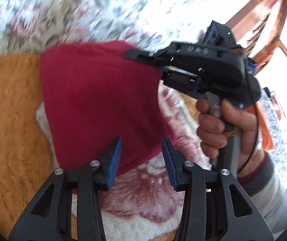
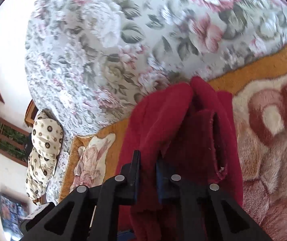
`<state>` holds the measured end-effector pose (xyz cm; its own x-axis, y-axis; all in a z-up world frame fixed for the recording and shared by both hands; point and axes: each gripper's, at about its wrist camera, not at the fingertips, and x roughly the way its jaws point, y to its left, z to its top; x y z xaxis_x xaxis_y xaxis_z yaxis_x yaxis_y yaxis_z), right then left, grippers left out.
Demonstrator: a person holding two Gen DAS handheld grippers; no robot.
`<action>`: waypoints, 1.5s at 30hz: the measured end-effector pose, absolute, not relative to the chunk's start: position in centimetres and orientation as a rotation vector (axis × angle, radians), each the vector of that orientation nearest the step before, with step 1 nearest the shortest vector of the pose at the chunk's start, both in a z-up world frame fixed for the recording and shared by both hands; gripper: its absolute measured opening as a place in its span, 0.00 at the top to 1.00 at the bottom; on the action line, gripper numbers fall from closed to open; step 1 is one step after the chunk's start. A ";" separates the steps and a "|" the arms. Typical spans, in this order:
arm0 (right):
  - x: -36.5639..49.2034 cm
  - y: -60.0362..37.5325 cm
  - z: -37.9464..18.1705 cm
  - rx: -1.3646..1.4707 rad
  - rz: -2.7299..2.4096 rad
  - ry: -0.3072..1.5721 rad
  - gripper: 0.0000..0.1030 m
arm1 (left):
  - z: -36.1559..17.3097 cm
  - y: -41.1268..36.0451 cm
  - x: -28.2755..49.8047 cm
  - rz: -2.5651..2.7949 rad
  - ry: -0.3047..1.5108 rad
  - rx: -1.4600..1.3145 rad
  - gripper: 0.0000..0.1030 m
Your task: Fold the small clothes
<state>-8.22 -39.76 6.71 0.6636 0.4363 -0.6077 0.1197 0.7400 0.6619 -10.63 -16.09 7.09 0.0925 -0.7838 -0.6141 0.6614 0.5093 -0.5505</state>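
Observation:
A dark red fleece garment (image 1: 95, 92) hangs lifted over the bed. In the left wrist view, my right gripper (image 1: 143, 63) comes in from the upper right in a person's hand (image 1: 219, 126) and pinches the garment's top right edge. In the right wrist view, the right gripper (image 2: 147, 156) has its jaws nearly together, with folds of the red garment (image 2: 163, 116) clamped between the pads. My left gripper (image 1: 141, 140) is open at the garment's lower edge. Its blue pads (image 1: 115, 160) stand well apart, with red cloth seen between the tips and not pressed.
An orange plush blanket (image 1: 8, 120) with a pink and cream pattern (image 2: 274, 140) covers the bed. A floral quilt (image 2: 103, 50) lies bunched behind it. A cream patterned pillow (image 2: 42, 150) is at the left, and a wooden frame (image 1: 264, 20) stands at the far right.

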 end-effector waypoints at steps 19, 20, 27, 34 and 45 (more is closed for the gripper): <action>-12.2 -43.5 5.6 0.801 0.179 0.854 0.51 | 6.0 -15.0 -10.1 -0.997 1.037 -0.122 0.45; -11.9 -42.9 5.5 0.803 0.192 0.859 0.48 | 6.0 -15.0 -10.0 -0.996 1.036 -0.121 0.45; -9.9 -39.0 3.5 0.823 0.221 0.908 0.83 | 6.3 -14.2 -9.4 -1.003 1.032 -0.154 0.45; -13.8 -39.3 8.7 0.418 0.048 0.874 0.85 | 6.9 -13.3 -9.0 -1.008 0.981 -0.271 0.34; -14.0 -42.4 3.1 0.563 0.055 0.962 0.82 | 0.8 -17.7 -9.5 -0.872 1.207 -0.017 0.34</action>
